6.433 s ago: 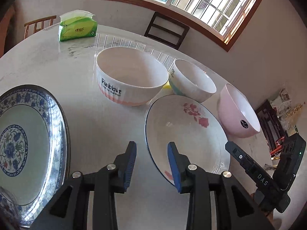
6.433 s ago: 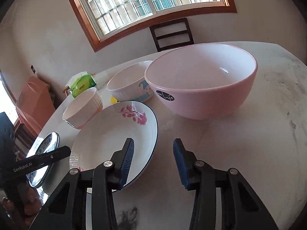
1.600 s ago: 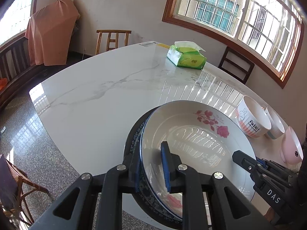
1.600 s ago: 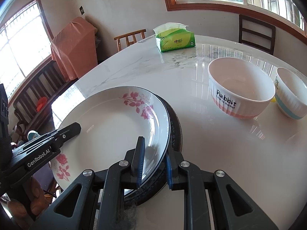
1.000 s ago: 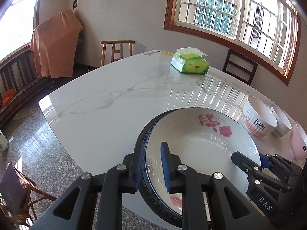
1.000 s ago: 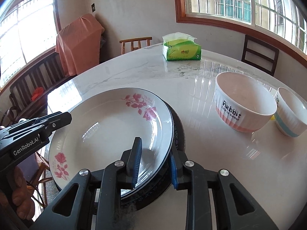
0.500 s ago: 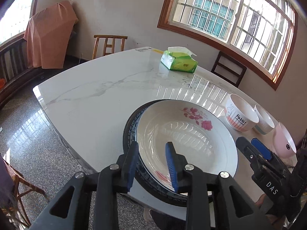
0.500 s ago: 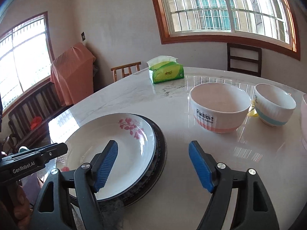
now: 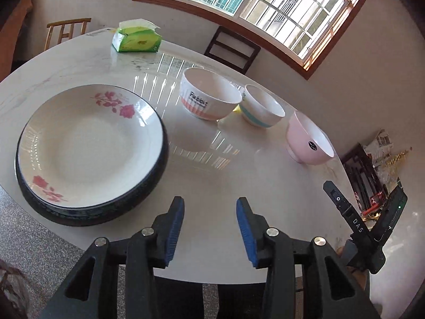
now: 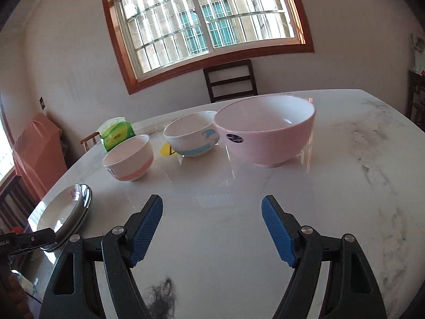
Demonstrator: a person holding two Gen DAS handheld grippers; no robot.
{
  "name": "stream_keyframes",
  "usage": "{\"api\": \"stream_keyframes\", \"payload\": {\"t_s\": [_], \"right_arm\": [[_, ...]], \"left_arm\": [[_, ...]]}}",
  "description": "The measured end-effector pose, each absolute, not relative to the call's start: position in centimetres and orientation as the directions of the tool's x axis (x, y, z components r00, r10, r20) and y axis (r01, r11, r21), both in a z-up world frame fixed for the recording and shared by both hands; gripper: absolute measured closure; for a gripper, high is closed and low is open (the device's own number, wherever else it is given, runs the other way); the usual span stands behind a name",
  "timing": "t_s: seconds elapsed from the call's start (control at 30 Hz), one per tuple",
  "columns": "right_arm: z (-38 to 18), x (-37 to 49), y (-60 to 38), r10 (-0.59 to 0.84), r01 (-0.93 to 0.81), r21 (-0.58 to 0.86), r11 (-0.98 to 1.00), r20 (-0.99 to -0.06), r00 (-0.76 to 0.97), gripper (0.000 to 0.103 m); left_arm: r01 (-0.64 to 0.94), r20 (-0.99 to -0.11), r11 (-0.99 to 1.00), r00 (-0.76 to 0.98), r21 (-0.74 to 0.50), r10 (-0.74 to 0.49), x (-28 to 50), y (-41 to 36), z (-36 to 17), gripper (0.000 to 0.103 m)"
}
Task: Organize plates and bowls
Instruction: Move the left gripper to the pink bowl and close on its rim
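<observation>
Left wrist view: the left gripper point(image 9: 209, 228) tilts down over the near edge of the marble tabletop point(image 9: 207, 175), its blue-padded fingers point(image 9: 174, 230) spreading further apart with nothing between them. The floral plate point(image 9: 87, 146) sits nested on top of the dark-rimmed plate point(image 9: 111, 210), to the left of the fingers and clear of them. Beyond the fingers a row of three bowls runs to the right: the Rabbit bowl point(image 9: 208, 97), the blue-banded bowl point(image 9: 261, 109) just beside it, and the pink bowl point(image 9: 309, 139), which stands apart near the tabletop's right edge. A green tissue pack point(image 9: 136, 40) lies at the far side. The other gripper's black body shows at lower right.

Right wrist view: the right gripper point(image 10: 212, 228) points down at a shallower slant across the tabletop point(image 10: 345, 186), fingers point(image 10: 147, 230) released and wide, empty. The pink bowl point(image 10: 265, 133) stands ahead, slightly right of centre, well apart from the pads. The blue-banded bowl point(image 10: 191, 134) and Rabbit bowl point(image 10: 128, 158) follow leftward. The stacked plates point(image 10: 66, 212) lie at the far left edge.
</observation>
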State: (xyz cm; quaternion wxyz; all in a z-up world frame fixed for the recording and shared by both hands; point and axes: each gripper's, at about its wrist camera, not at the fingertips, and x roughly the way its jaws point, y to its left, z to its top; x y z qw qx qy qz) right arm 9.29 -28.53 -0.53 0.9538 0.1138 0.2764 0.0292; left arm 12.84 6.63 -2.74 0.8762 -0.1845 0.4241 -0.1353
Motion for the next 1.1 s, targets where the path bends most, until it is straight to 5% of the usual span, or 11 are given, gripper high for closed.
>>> {"api": "stream_keyframes", "payload": {"t_s": [0.4,0.67,0.87,1.1], "right_arm": [[-0.4,7.4,-36.7,0.139,0.047,0.31,0.95,-0.551,0.823,0.029],[3.8,14.6,-41.0,0.237,-0.027,0.322,0.946,-0.635,0.735,0.028],[5.5,23.3,-42.3,0.24,-0.074,0.251,0.965,-0.738,0.631,0.05],[4.4,30.1,-41.6,0.207,-0.103,0.181,0.978,-0.813,0.545,0.051]], "left_arm": [[0.207,-0.747,0.866,0.441,-0.455,-0.498,16.6,-4.1,-1.7,0.062],[0.19,-0.718,0.823,0.411,-0.534,-0.561,24.1,-10.2,1.3,0.061],[0.076,-0.723,0.791,0.362,-0.607,-0.589,28.8,-13.5,0.4,0.061],[0.014,-0.762,0.821,0.364,-0.57,-0.536,31.7,-15.2,-0.7,0.061]]}}
